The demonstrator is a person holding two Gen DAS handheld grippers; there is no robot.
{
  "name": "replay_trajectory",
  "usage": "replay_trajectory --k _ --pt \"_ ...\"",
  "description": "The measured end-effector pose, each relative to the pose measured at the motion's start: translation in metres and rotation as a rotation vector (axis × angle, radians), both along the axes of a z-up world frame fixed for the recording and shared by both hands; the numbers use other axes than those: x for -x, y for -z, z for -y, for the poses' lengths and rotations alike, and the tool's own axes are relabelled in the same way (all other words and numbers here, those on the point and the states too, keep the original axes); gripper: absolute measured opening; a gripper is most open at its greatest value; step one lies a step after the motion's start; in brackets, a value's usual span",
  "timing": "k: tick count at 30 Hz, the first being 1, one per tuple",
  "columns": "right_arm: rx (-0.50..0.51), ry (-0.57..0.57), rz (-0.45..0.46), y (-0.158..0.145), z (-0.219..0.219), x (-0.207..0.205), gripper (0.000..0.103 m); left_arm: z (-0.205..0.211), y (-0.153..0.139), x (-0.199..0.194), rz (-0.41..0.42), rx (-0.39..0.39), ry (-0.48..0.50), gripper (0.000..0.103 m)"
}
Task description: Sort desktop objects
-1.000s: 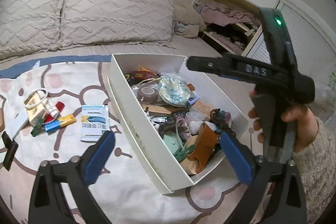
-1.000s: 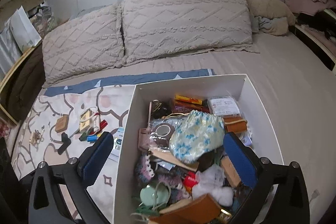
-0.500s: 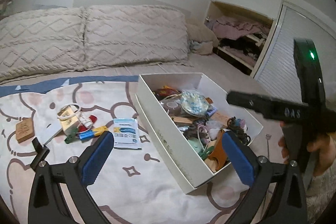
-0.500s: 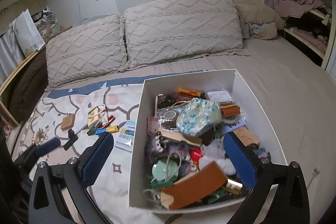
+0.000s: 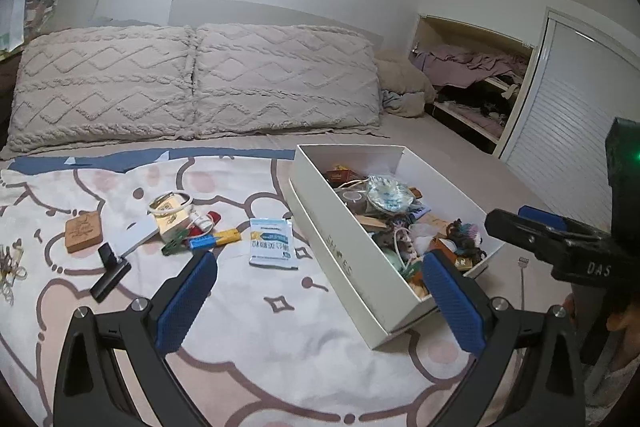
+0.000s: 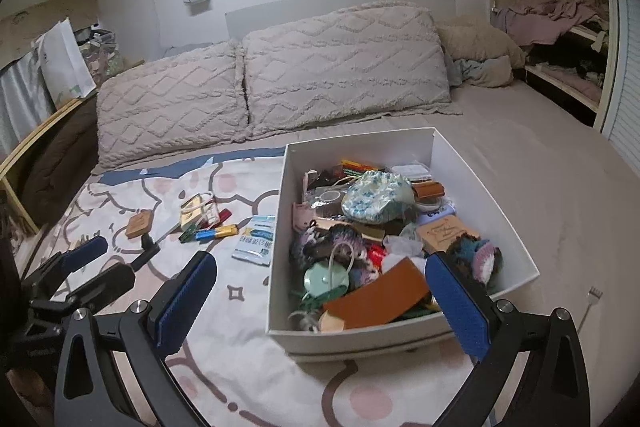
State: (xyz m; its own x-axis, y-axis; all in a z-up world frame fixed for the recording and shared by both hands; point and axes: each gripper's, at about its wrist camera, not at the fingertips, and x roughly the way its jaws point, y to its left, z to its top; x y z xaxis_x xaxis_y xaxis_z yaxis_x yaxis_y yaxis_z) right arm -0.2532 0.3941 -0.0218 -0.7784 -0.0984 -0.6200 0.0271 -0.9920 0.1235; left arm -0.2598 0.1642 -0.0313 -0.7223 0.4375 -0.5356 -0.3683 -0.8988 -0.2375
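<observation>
A white box [image 5: 344, 259] [image 6: 276, 267] full of several small objects stands on a patterned blanket on the bed. Loose objects lie left of it: a white and blue packet [image 5: 270, 243] [image 6: 256, 241], a blue and yellow stick [image 5: 214, 239], a wooden block [image 5: 83, 237] [image 6: 139, 223], a black clip [image 5: 110, 273]. My left gripper [image 5: 320, 305] is open and empty, above the blanket near the box's left wall. My right gripper [image 6: 320, 307] is open and empty, above the box's near end. The right gripper also shows at the right of the left wrist view [image 5: 560, 247].
Two knitted pillows [image 5: 192, 83] lie at the head of the bed. An open closet with clothes [image 5: 472, 87] is at the far right. A small fork-shaped thing [image 6: 592, 297] lies on the sheet right of the box. A brown blanket [image 6: 52, 155] lies at the left.
Both grippers have drawn back and up from the box, so more of the bed and blanket shows. Both stayed open and empty.
</observation>
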Motion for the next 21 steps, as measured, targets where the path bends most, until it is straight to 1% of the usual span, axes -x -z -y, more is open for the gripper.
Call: replay_trajectory --k 6,12,16,21 --pt "0.005 -0.015 -0.032 0.0 0.006 -0.027 0.103 0.008 -0.003 -0.023 -0.009 0.002 -0.027 0.103" --pt "0.014 -0.026 -0.066 -0.003 0.011 -0.054 0.103 0.016 -0.011 -0.05 -0.05 0.031 -0.066 0.103" --pt "0.005 -0.038 -0.083 -0.008 0.016 -0.071 0.103 0.023 -0.019 -0.07 -0.076 0.019 -0.078 0.103" --pt "-0.014 -0.047 -0.106 -0.014 0.025 -0.089 0.103 0.032 -0.024 -0.089 -0.083 0.009 -0.091 0.103"
